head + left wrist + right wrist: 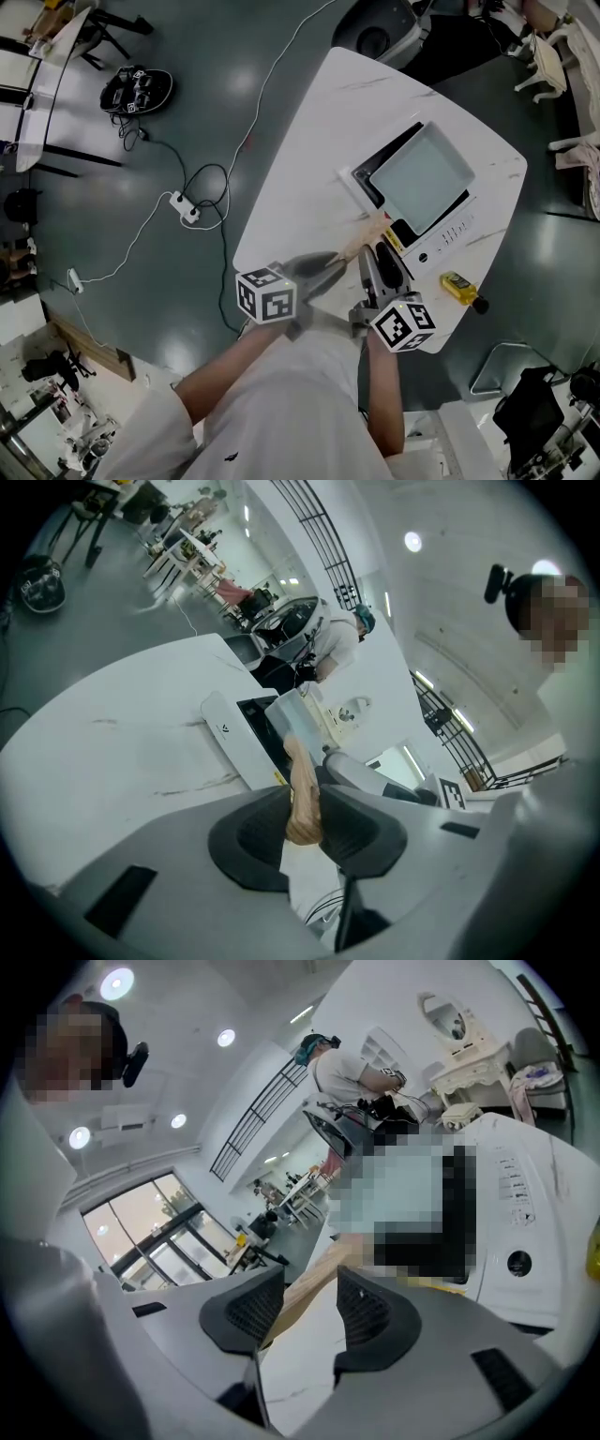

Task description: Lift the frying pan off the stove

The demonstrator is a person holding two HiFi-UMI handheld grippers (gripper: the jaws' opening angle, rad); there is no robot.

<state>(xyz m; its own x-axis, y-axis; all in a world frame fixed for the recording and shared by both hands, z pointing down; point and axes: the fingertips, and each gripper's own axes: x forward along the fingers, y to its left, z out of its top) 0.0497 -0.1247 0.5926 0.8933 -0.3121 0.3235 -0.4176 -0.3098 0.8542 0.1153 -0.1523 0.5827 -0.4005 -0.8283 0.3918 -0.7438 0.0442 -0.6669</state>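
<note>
Closest in are the person's white-clad shoulders, with both bare forearms reaching forward to the near edge of the white marbled table. The left gripper has its dark pads pressed tight on the butt end of a pale wooden handle, no gap showing on either side of the wood. That handle runs away from the grip to the frying pan, a square grey one that sits over the black top of the white stove; from here I can't tell whether its base is touching the glass or just clear of it. The right gripper is just beside the left one, on the stove side, its jaws standing apart with nothing clamped. In the right gripper view the wooden handle passes across the gap close to the left-hand pad, but the pads are not closed on it. A small yellow object with a dark end lies on the table near the stove's front corner, apart from both grippers
</note>
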